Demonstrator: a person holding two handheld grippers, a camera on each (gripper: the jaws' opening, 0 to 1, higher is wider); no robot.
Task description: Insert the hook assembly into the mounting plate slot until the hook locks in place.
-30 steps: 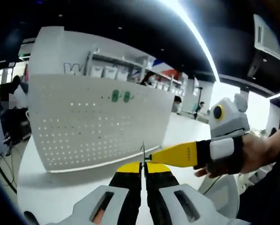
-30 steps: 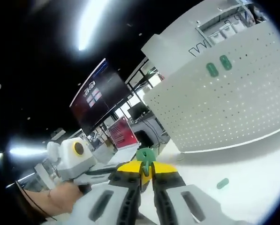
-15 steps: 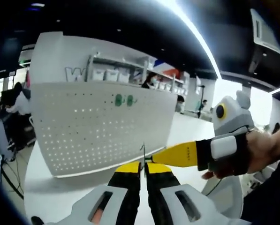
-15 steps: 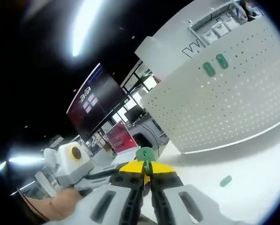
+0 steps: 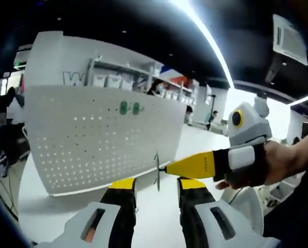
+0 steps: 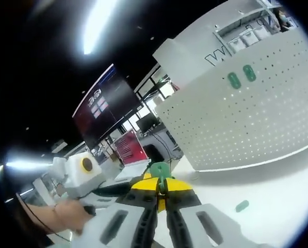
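- the hook assembly (image 6: 159,170) is a small green plastic piece pinched at the tip of the right gripper (image 6: 161,188), held up in the air well short of the pegboard. In the left gripper view it shows edge-on as a thin sliver (image 5: 157,172) at that yellow tip
- it looks light and stiff, probably a bit slick, so I'd hold it by the flat body and leave the hook end free for the slot
- the right gripper's jaws are pressed together on it
- the left gripper (image 5: 155,190) has its jaws spread with nothing between them, 1 on each side of the sliver
- the mounting plate (image 5: 99,135) is a white perforated board standing upright at the far edge of the desk (image 6: 277,206)
- 2 green pieces (image 6: 241,76) already sit side by side near the board's top edge
- 1 more green bit (image 6: 242,206) lies loose on the desk in front of the board
- my guess: insertion hasn't started, the piece needs carrying to the board first
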